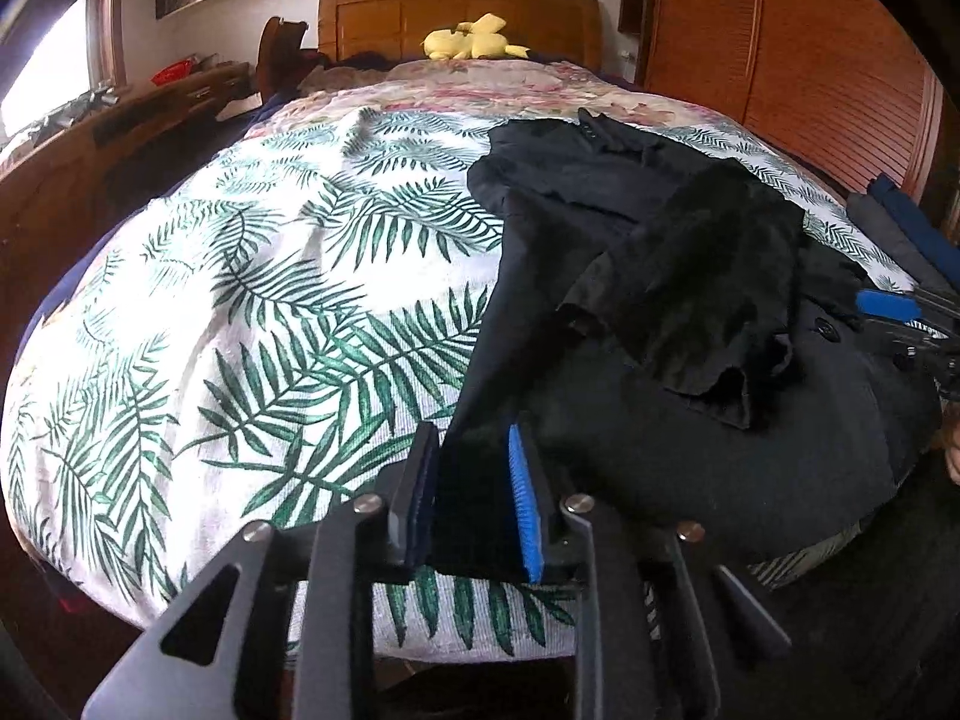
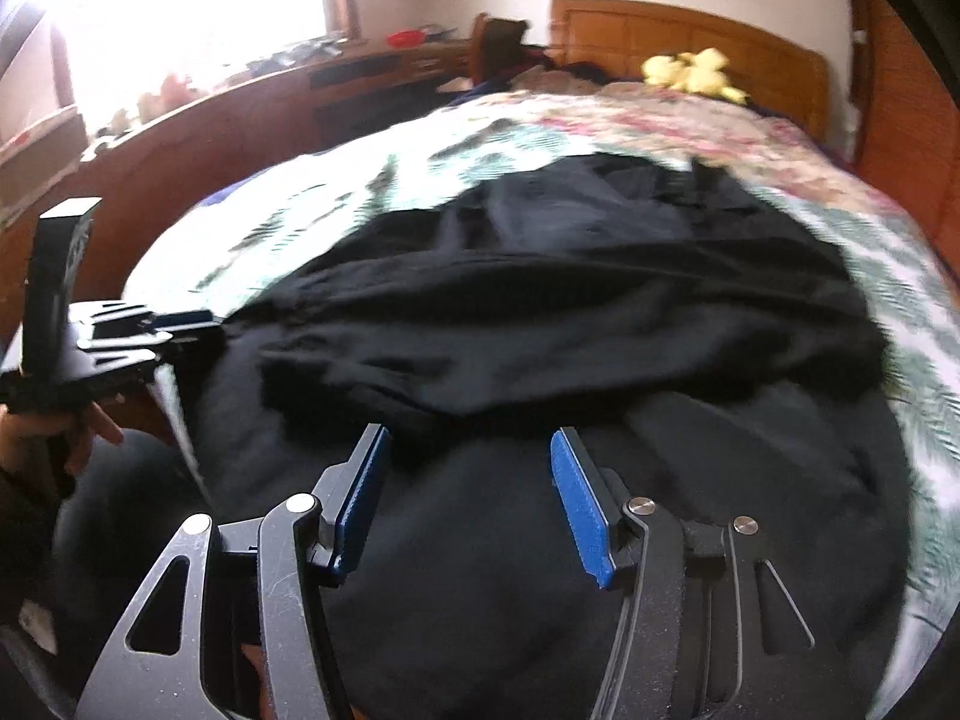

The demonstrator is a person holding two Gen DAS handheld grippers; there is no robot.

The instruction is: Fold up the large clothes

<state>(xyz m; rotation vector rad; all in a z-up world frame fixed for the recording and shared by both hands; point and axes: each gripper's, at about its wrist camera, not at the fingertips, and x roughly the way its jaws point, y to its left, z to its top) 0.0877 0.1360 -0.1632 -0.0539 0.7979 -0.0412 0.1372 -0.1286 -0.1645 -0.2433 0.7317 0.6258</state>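
A large black garment [image 1: 660, 432] lies crumpled on the right half of the bed, one flap folded over its middle; a button shows near its right edge. In the right wrist view it [image 2: 540, 312] fills the centre, blurred. My left gripper [image 1: 471, 438] is at the garment's near left corner, jaws a little apart, with black cloth lying between the blue pads [image 1: 523, 480] and not visibly squeezed. My right gripper [image 2: 469, 432] stands open just over the garment's near part, nothing between its fingers. Each gripper shows in the other's view: right gripper [image 1: 888, 306], left gripper [image 2: 180, 324].
The bed carries a white cover with green fern leaves [image 1: 270, 300], with a floral blanket behind it. A yellow plush toy [image 1: 474, 39] sits by the wooden headboard [image 1: 390, 12]. A wooden desk [image 1: 120, 114] runs along the left and a wardrobe [image 1: 780, 60] along the right. A person's hand [image 2: 90, 420] holds the left gripper.
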